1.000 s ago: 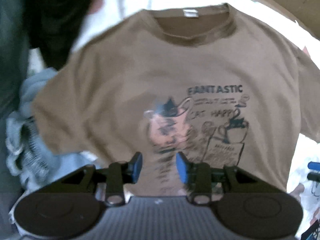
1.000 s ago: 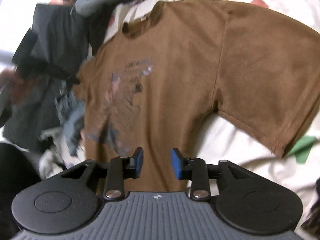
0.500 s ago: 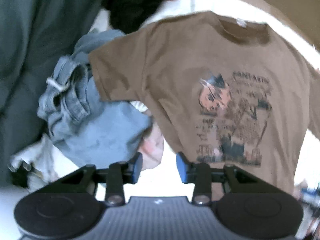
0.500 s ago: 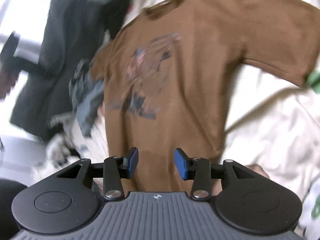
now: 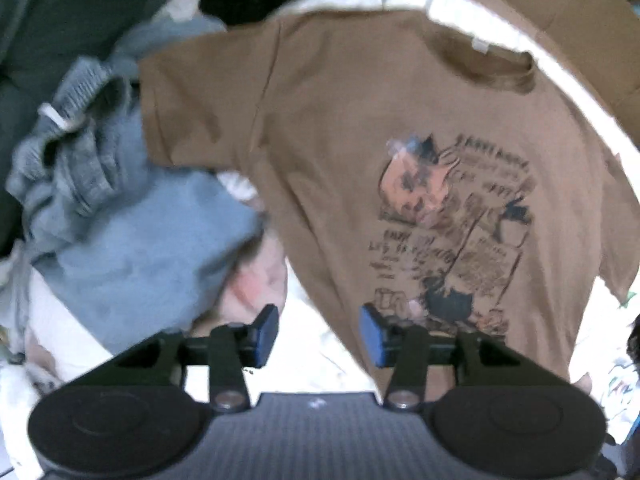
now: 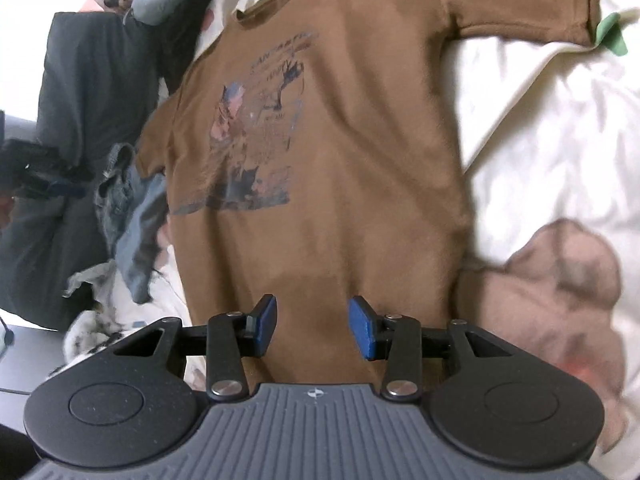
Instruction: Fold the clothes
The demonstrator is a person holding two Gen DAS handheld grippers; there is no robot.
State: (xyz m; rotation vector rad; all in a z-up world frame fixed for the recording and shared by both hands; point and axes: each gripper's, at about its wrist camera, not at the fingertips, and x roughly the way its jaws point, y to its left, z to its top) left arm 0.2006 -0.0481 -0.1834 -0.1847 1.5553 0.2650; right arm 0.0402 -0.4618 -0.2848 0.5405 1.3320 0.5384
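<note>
A brown T-shirt with a printed cartoon picture lies spread flat, front up, on a white patterned sheet. My left gripper hovers open above the shirt's side edge near the hem, its right pad over brown cloth, its left pad over the sheet. In the right wrist view the same T-shirt stretches away from me, collar far. My right gripper hangs open over the shirt's lower part, near the hem, nothing pinched between the blue pads.
A pile of blue-grey denim clothes lies against the shirt's sleeve, with dark garments behind it. The sheet shows a brown bear print beside the shirt. A cardboard box stands beyond the collar.
Both grippers have slid across the shirt toward its lower end. The left one came off the print to the shirt's side edge. The right gripper's jaws stand a bit wider than before.
</note>
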